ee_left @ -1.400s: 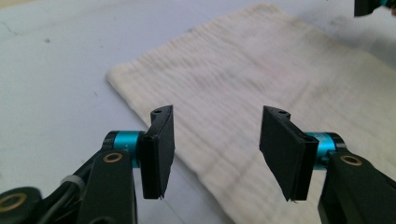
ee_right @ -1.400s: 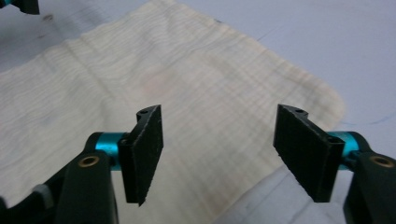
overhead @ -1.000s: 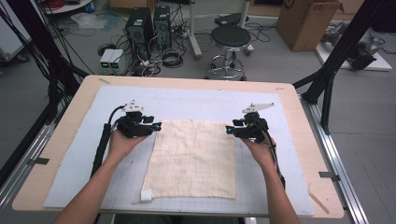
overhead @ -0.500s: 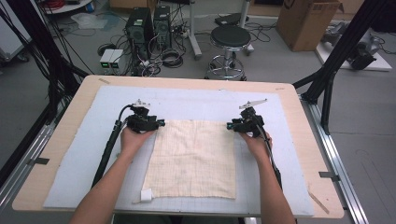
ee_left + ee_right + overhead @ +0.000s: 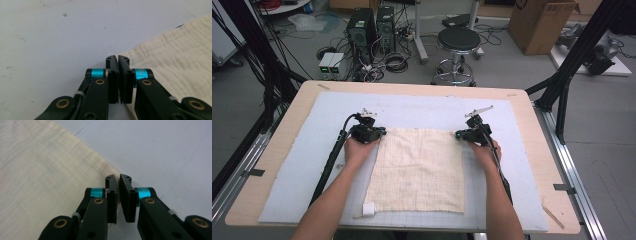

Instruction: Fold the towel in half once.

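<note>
Left gripper (image 5: 118, 58) jaws together, right gripper (image 5: 118, 178) nearly closed, each at cloth (image 5: 419, 167) far corner; confirm fabric pinched, lift evenly

My table (image 5: 277, 150) is a pale wooden top with rounded corners, and its bare wood shows as a border all round. A light blue-grey mat (image 5: 302, 165) covers nearly all of it, reaching close to each edge. On the mat lies a cream cloth (image 5: 419, 170), spread flat and roughly square, with a faint grid of lines across it. Its far edge sits about midway up the mat; its near edge stops just short of the mat's near border. A small white tag (image 5: 368, 209) sits at the cloth's near left corner. In my left gripper view the mat (image 5: 50, 37) shows small dark marks.
</note>
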`<state>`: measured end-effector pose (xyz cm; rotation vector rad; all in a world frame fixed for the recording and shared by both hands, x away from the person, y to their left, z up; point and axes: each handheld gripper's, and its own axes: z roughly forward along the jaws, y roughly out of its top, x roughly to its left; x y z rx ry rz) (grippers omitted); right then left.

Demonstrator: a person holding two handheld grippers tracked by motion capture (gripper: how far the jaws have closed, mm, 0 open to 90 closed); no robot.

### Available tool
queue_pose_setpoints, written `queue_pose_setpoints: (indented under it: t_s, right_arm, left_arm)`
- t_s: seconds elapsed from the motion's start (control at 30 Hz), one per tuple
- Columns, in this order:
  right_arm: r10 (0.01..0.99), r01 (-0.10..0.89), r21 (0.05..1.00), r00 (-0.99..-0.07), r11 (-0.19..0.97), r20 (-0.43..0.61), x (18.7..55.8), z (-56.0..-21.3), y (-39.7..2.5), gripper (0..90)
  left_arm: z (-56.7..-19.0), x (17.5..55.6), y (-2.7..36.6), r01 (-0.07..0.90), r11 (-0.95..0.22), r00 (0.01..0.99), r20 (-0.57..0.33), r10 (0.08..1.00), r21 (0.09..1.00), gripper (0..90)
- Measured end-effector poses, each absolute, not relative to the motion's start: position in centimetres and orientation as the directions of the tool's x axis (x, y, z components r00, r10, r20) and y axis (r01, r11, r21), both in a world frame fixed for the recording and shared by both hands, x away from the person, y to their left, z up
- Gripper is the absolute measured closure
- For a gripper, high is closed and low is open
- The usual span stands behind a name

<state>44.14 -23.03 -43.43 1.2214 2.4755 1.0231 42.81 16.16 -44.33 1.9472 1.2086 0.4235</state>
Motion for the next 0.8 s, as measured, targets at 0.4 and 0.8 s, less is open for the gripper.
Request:
queue_pose_setpoints:
  t_s: [0.4,0.8]
  right_arm:
    - [0.749,0.594,0.69,-0.653,0.413,0.114,45.4,-41.4,-20.9,86.4]
    - [0.753,0.583,0.735,-0.64,0.347,0.152,45.9,-38.9,-21.4,86.5]
  left_arm:
    - [-42.3,43.7,19.1,0.58,-0.162,0.426,-0.127,0.896,0.799,87.7]
    - [-39.4,44.1,19.7,0.528,-0.141,0.461,-0.144,0.875,0.837,87.6]
